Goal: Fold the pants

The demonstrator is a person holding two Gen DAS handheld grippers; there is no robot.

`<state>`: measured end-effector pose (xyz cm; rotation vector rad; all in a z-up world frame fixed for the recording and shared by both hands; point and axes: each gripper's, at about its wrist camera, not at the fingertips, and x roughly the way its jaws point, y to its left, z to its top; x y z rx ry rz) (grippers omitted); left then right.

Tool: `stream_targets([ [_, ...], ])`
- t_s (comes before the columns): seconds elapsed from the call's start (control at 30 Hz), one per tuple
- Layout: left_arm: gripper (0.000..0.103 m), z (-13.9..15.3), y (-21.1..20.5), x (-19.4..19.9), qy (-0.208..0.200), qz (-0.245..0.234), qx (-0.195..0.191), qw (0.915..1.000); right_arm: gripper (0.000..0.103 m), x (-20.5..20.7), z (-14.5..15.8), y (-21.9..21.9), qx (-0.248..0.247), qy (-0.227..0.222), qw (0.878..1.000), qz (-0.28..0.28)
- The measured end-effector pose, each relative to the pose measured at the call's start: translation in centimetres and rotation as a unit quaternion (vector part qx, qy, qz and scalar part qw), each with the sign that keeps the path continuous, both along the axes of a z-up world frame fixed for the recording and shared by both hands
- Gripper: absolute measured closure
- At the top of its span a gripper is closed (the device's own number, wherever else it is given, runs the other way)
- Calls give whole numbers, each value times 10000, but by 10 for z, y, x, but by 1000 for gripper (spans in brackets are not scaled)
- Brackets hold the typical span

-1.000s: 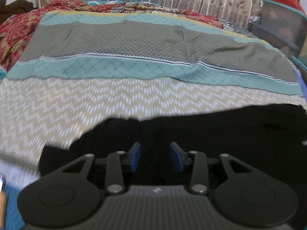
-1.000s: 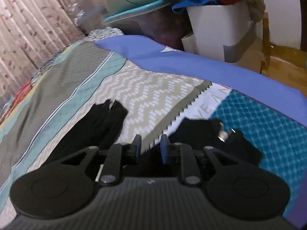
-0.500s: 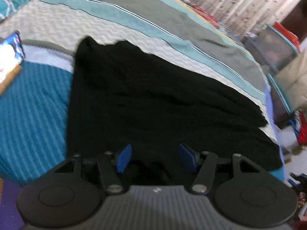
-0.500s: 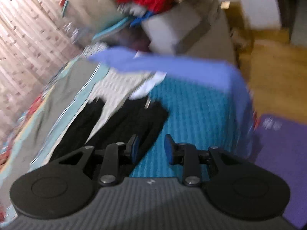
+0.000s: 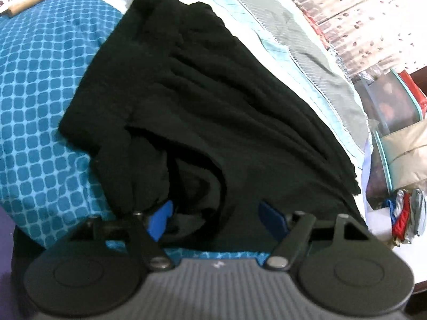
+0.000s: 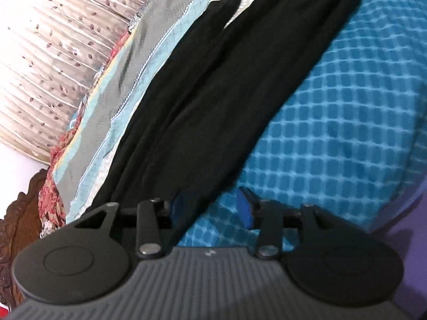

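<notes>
The black pants (image 5: 213, 101) lie lengthwise near the bed's (image 6: 347, 122) front edge. The left gripper (image 5: 217, 217) gapes wide around bunched cloth, probably to take a fold; the right gripper (image 6: 212, 209) spreads open over the pants' edge, holding nothing

Left gripper (image 5: 217, 217) now low over the waistband end of the black pants (image 5: 202, 112), jaws spread wider than a second ago. Right gripper (image 6: 210, 209) swung off the bins, now at the pants (image 6: 213, 101) leg end, jaws wider too.
</notes>
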<state>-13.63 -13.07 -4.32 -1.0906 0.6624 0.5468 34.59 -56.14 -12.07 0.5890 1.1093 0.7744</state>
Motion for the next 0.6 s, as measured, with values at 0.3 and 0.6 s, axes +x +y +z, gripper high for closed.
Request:
stream_targets([
  [0.3,97,2,19,-10,194,168,104,9996,96,-16,36,-8,-97,-497,9986,-179],
  [0.6,80,6,-3,-15,555,-95,373,9977,82,-19,24,8,-790,-483,9957,-56],
])
